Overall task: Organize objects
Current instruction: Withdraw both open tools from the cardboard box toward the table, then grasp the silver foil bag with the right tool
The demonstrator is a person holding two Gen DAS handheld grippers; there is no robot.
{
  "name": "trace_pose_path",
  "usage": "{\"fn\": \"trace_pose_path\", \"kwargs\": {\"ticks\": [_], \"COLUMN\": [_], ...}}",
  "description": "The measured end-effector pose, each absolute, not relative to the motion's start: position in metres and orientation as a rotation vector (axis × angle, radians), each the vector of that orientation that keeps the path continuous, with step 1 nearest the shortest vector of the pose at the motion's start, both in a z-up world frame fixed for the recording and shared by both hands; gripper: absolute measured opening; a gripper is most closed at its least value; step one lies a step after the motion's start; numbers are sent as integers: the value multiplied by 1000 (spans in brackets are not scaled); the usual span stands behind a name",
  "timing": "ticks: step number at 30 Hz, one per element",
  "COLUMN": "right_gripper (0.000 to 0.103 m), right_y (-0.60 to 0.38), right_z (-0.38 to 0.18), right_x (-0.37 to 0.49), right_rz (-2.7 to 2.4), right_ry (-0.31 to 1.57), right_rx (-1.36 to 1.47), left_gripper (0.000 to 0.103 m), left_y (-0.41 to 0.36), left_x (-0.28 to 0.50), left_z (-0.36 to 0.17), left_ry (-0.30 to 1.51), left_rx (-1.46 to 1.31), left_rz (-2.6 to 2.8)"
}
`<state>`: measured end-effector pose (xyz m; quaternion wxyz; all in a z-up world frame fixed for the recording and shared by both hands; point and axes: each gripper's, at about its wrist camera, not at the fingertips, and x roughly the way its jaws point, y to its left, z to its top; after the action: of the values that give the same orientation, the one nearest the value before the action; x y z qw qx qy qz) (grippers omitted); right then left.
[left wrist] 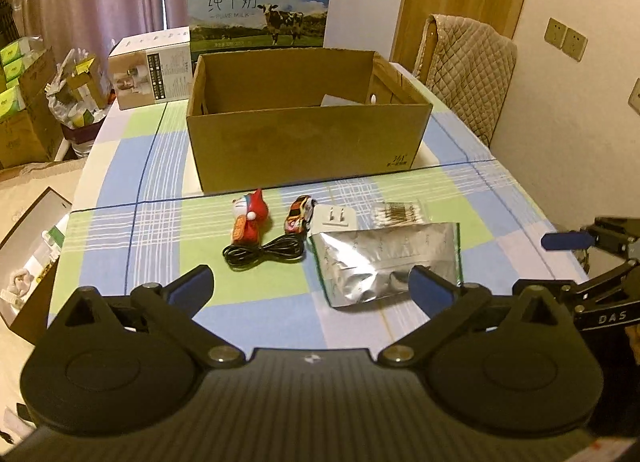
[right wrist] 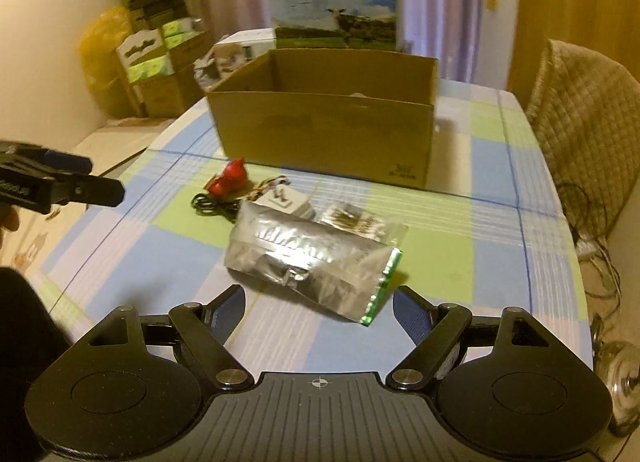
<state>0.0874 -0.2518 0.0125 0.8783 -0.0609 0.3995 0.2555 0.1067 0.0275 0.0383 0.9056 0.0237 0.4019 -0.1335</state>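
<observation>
Left tool [left wrist: 312, 282]: spread wide, empty. Right tool [right wrist: 319, 304]: spread wide, empty, over foil pouch [right wrist: 312, 258].
Left view only: "PURE MILK" on carton [left wrist: 260, 5] at bench [left wrist: 120, 165] far edge.
Box [left wrist: 304, 117]: mid-bench, open; contents unclear.
Before it, in a row: red doll [left wrist: 250, 217], toy car [left wrist: 298, 213], plug [left wrist: 334, 217], swabs [left wrist: 398, 211], cable [left wrist: 262, 252].
</observation>
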Motion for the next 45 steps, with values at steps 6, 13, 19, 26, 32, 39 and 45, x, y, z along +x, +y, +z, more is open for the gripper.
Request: {"fn": "trace_pose_path", "kwargs": {"ticks": [6,13,19,26,32,39,45], "right_gripper": [79,79,79,81,86,88,76], "right_y": [-231,-196,-171,-154,-142,-131,-126], "right_z": [15,-1,-23,-55,-84,-100,-103], "right_x": [94,106,124,154,175,201,220], "right_rz": [646,850,979,1006,1053,1068,1034], "right_ry": [803,772,733,747,800,887,1008], "right_rx": [-251,-573,-823,-937,-1033,-1027,-950], "left_gripper": [102,102,102,102,102,102,101], "left_y": [35,41,39,41,38,38,39], "left_x": [113,128,143,165,180,197,207], "left_z": [37,33,17,-8,-24,-37,-47], "left_ry": [840,849,873,913,925,942,950], "left_rx": [93,220,333,364,399,424,462], "left_rz": [-301,-397,-481,-507,-564,-606,-622]}}
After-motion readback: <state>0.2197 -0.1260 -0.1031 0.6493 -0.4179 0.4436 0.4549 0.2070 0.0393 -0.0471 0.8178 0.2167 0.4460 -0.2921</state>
